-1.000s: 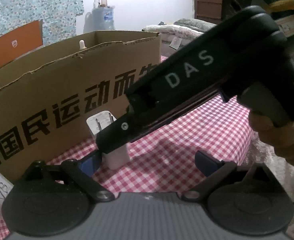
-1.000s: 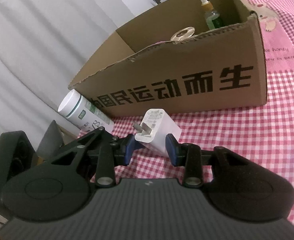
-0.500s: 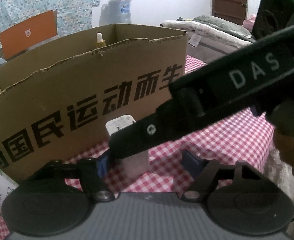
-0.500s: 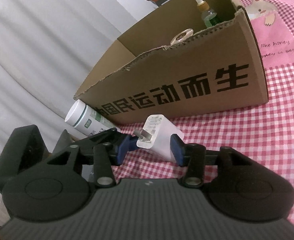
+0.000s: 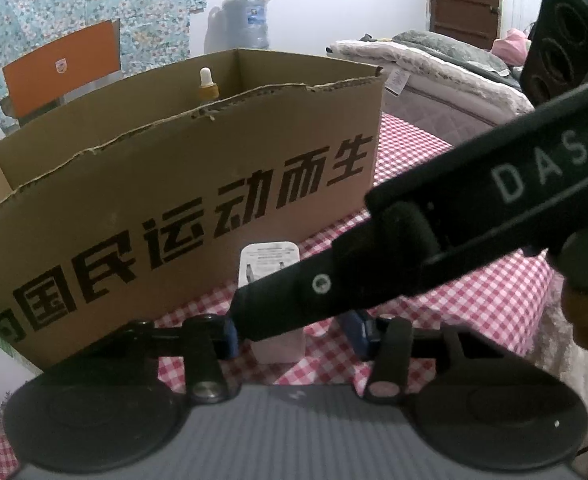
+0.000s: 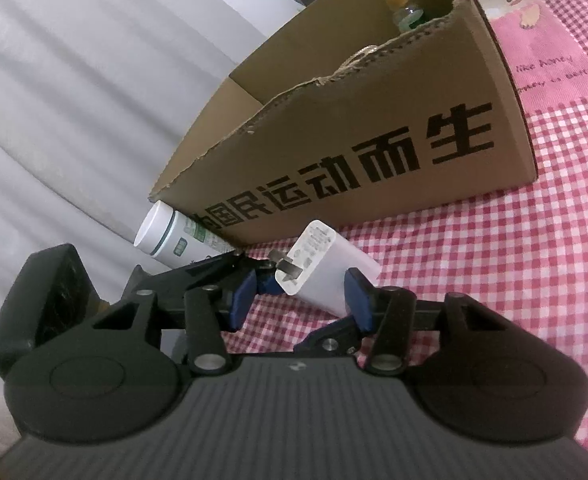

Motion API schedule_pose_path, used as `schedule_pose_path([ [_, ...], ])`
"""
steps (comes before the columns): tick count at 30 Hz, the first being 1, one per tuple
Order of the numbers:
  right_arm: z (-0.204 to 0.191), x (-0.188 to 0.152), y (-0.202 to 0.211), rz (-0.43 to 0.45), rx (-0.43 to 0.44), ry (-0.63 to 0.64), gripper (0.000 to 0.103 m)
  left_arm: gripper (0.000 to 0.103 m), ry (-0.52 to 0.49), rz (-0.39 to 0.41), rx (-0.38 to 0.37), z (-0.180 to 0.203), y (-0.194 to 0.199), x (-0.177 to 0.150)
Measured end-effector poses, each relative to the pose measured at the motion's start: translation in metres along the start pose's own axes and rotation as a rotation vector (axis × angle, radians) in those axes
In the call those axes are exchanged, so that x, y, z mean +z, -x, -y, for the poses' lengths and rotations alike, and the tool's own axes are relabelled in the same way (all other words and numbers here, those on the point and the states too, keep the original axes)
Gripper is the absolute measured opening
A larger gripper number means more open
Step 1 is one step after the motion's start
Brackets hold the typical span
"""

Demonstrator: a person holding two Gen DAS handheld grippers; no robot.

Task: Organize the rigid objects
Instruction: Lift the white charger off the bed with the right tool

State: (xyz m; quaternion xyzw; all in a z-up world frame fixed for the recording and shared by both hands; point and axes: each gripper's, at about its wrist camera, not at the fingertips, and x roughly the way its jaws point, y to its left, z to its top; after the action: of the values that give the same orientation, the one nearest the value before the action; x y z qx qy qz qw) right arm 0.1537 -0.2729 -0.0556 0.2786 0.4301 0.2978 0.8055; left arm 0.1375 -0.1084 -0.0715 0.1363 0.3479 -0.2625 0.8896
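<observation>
Left wrist view, nearest first: my left gripper point(image 5: 294, 334) is closing, its blue pads point(image 5: 229, 336) drawn in on either side of the white charger point(image 5: 269, 258). A strip of the red checked cloth point(image 5: 322, 356) shows between the charger and the pad on the picture's right, so I have no pinch on it yet. One black finger point(image 5: 314, 292) of my right gripper point(image 6: 300, 296) crosses in front of the charger's middle. The charger's long axis runs nearly upright here, leaning away toward the cardboard box point(image 5: 173, 184) just behind it, with its printed prong face turned up at the camera. I cannot tell whether its foot rests on the cloth.

From the right wrist, the axis slants from upper left down to lower right and the metal prongs point(image 6: 281, 274) point left. My right jaws are opening. One pad point(image 6: 358, 296) lies against the charger's side. The other point(image 6: 239, 298) stands clear of it. A white bottle point(image 6: 173, 236) lies at the box's corner. Farther back, a dropper bottle point(image 6: 398, 0) stands inside the box.

A second ago my right gripper had the charger clamped, and my left jaws stood wide, with the charger beside one pad. The charger itself has barely shifted.
</observation>
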Motion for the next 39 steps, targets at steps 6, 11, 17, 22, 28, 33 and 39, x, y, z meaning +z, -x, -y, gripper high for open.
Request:
schedule_pose_path([
  [6, -0.002, -0.006, 0.007, -0.005, -0.005, -0.011, 0.051, 0.046, -0.014, -0.006, 0.000, 0.009, 0.008, -0.007],
  [11, -0.004, -0.013, 0.012, 0.002, -0.029, -0.024, 0.051, 0.043, -0.021, -0.003, 0.001, 0.017, 0.014, -0.012],
  [17, -0.001, -0.018, 0.024, 0.050, -0.027, -0.079, 0.051, 0.042, -0.040, 0.011, 0.020, 0.023, 0.018, -0.012],
  [22, -0.004, -0.022, 0.027, 0.063, -0.042, -0.083, 0.051, 0.041, -0.036, 0.002, 0.041, 0.027, 0.018, -0.011],
  [28, -0.014, -0.021, 0.019, 0.054, -0.101, -0.054, 0.050, 0.041, -0.032, 0.002, 0.050, 0.027, 0.015, -0.010],
  [33, -0.018, -0.020, 0.015, 0.049, -0.138, -0.022, 0.050, 0.039, -0.035, -0.002, 0.054, 0.028, 0.014, -0.008],
  [39, -0.017, -0.019, 0.013, 0.042, -0.150, -0.004, 0.051, 0.035, -0.022, -0.001, 0.049, 0.025, 0.019, -0.009],
])
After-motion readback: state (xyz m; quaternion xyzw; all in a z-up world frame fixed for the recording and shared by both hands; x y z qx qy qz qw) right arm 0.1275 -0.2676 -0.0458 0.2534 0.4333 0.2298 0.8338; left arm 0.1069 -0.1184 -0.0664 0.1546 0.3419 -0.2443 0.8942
